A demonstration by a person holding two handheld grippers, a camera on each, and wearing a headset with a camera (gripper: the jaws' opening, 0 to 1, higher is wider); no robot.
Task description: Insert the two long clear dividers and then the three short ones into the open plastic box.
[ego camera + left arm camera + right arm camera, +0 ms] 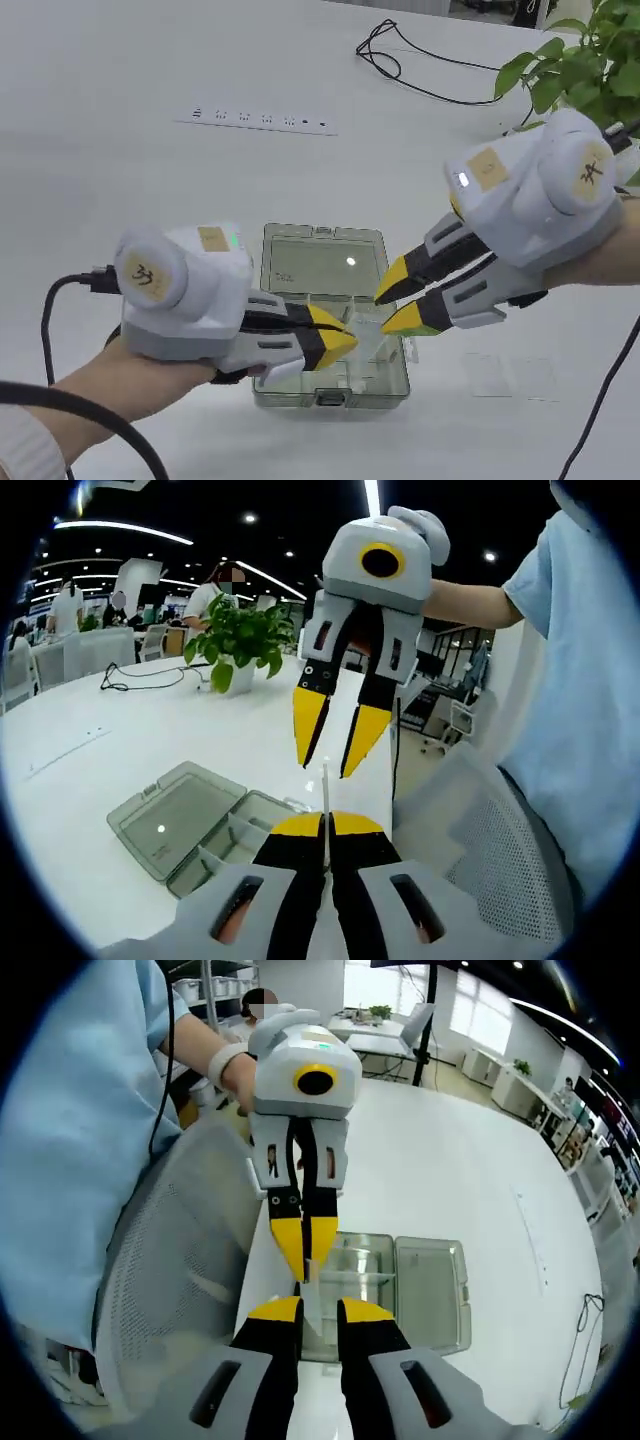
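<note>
White table (150, 200) runs all the way back, with a power strip (258, 118) at the upper left of the head view and a plant (580, 60) at the upper right. Low in the middle sits the box (380, 390), its lid lying open behind it. At the lower left, the left gripper (335, 340) is pinched tight on a clear divider (312, 1300) and holds it on its edge just over the front of the box. I cannot tell if it is a long one or a short one. From the right comes the right gripper (390, 308), its jaws apart and its tips close to the divider, not squeezing it. Some spare dividers (505, 375) lie flat on the table at the lower right, near the box. I think the divider is very light, thin and stiff. It looks smooth too, so it could slip or twist if held by one corner only. It may crack if bent hard. The best place to hold it looks like the top edge, near both ends, so the bottom edge is free to slide down into the box.
</note>
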